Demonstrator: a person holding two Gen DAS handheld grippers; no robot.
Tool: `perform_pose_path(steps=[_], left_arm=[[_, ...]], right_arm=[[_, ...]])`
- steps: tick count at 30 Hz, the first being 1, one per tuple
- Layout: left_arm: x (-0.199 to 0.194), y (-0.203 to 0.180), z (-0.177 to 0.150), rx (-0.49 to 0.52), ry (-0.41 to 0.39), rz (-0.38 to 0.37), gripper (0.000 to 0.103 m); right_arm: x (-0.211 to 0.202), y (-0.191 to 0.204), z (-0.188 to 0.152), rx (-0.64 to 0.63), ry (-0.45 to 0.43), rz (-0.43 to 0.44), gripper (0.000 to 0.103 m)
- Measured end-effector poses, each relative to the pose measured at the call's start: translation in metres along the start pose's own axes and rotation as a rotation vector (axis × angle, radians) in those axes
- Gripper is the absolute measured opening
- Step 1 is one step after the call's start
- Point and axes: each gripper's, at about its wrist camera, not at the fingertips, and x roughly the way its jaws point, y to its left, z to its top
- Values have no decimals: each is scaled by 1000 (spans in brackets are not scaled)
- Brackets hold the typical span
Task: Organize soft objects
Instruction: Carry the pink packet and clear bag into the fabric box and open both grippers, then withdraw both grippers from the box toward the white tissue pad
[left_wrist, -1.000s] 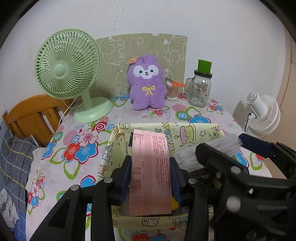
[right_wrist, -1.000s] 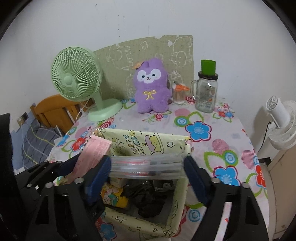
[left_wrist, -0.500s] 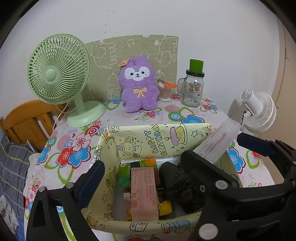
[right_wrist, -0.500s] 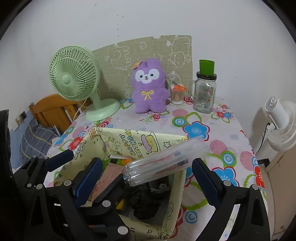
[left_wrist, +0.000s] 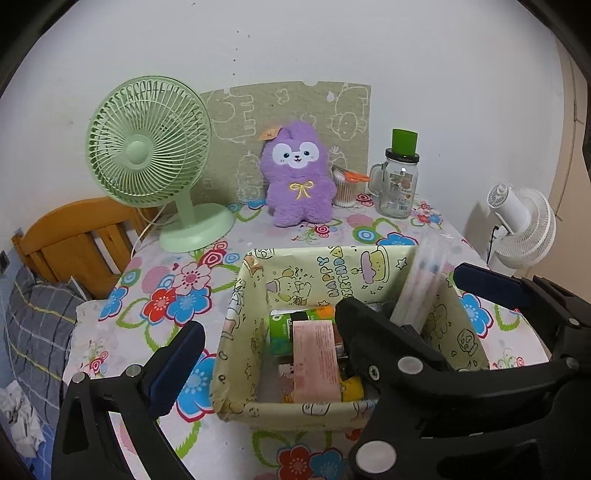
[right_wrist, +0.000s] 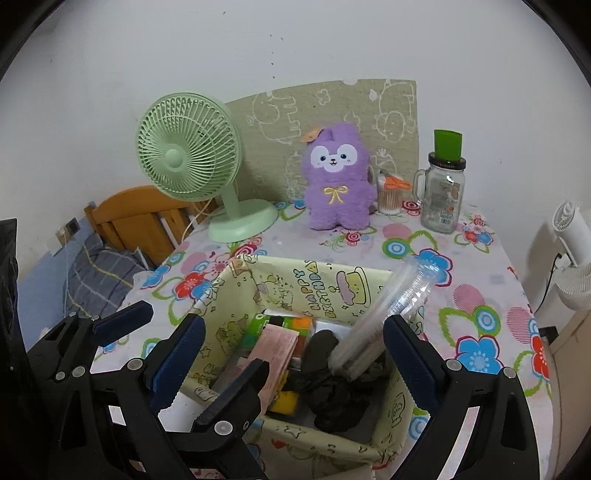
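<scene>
A pale yellow fabric storage box (left_wrist: 332, 273) (right_wrist: 236, 310) with cartoon prints sits on the flowered table. Inside lie a pink packet (left_wrist: 316, 360) (right_wrist: 277, 350), a green pack (left_wrist: 282, 328), yellow and orange items, and a black bundle (right_wrist: 328, 384). A clear plastic sleeve (right_wrist: 388, 314) (left_wrist: 417, 288) leans on the box's right wall, free of the fingers. My left gripper (left_wrist: 273, 354) is open over the box's front. My right gripper (right_wrist: 293, 350) is open, straddling the box. A purple plush (left_wrist: 297, 177) (right_wrist: 338, 181) sits upright at the back.
A green desk fan (left_wrist: 155, 155) (right_wrist: 192, 158) stands back left. A glass jar with green lid (left_wrist: 399, 181) (right_wrist: 443, 188) and a cotton swab cup (right_wrist: 391, 192) stand back right. A white fan (left_wrist: 524, 225) is off the right edge, a wooden chair (left_wrist: 74, 236) at left.
My left gripper opened and let the pink packet fall into the box. My right gripper opened and let go of the clear sleeve, which tipped to lean on the box's right wall.
</scene>
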Motion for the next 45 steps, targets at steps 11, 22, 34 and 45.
perform_pose_path(steps=[11,22,34,45], left_arm=[[-28,-8,-10,4,-30,-25,103],[-63,-14,-28,-10,-61,-36,103],[-99,-25,-46,-6,-105,-41,103],[-117,-36,-70,-12,-115,-53,103]], right_arm=[[-33,7,-11,-15,-29,-37,99],[-73,18,-29,-30,-63,-61,99],[-114,24,-48,-39,-116,-96,102],[-141,25,-75,-41,-144,-112,103]])
